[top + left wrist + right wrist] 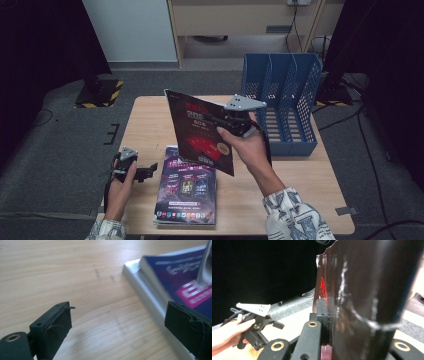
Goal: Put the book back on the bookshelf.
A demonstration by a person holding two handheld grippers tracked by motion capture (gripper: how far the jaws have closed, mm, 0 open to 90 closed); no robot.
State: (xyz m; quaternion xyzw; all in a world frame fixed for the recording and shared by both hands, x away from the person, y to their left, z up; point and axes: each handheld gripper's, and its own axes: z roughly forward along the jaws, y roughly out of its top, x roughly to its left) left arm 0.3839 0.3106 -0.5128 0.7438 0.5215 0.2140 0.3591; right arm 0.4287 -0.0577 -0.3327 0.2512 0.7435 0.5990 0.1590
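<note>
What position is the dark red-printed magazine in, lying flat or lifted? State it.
Lifted. The right claw is shut on the magazine, holding it tilted in the air above the table and the purple stack.

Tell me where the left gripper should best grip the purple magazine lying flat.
Probably its left long edge: the purple magazine lies flat atop another, that edge facing the open left gripper. Come in low from the left, one finger sliding under the cover.

Dark glossy booklet [367,290] between gripper [329,322] jaws

Glossy dark paper magazine [200,131], matt pale wooden table [150,120], perforated blue plastic file rack [292,85], glossy purple booklet [187,187].
</note>
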